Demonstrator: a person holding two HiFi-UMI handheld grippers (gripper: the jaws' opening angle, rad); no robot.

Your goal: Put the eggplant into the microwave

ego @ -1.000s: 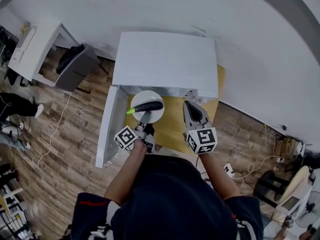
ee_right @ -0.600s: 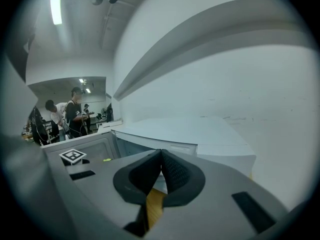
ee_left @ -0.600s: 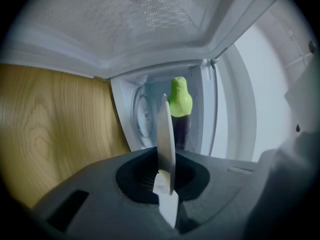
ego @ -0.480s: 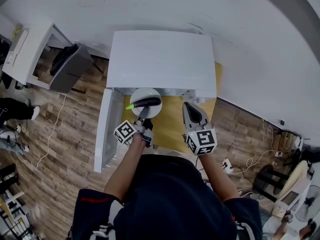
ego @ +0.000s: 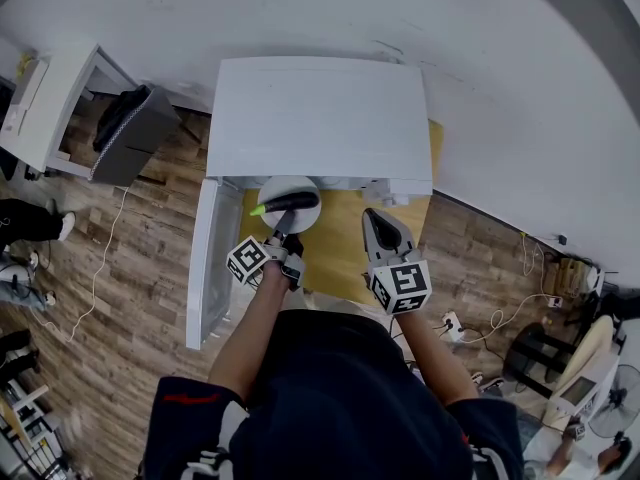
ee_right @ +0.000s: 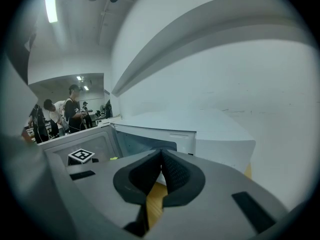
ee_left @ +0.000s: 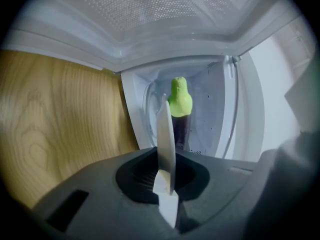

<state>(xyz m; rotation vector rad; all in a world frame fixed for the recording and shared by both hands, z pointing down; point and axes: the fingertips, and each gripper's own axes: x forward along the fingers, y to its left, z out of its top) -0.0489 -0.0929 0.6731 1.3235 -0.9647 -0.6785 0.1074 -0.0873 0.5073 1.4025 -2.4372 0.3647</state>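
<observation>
A dark purple eggplant (ego: pixel 291 201) with a green stem end (ee_left: pixel 179 96) lies on a white plate (ego: pixel 298 190). The plate sits at the mouth of the white microwave (ego: pixel 320 116), whose door (ego: pixel 203 264) hangs open to the left. My left gripper (ego: pixel 281 230) is shut on the plate's near rim. In the left gripper view (ee_left: pixel 167 184) the plate (ee_left: pixel 165 134) shows edge-on between the jaws, with the cavity behind it. My right gripper (ego: pixel 384 230) hovers to the right over the wooden table (ego: pixel 350 253). It is shut (ee_right: pixel 160 171) on nothing.
A white desk (ego: pixel 55 108) and a dark chair (ego: pixel 128 133) stand on the wood floor to the left. Cables and a power strip (ego: pixel 452 322) lie at the right. Several people (ee_right: pixel 67 115) stand in the background of the right gripper view.
My left gripper has carried the plate with the eggplant a little lower and closer to the microwave's opening. The right gripper has stayed where it was.
</observation>
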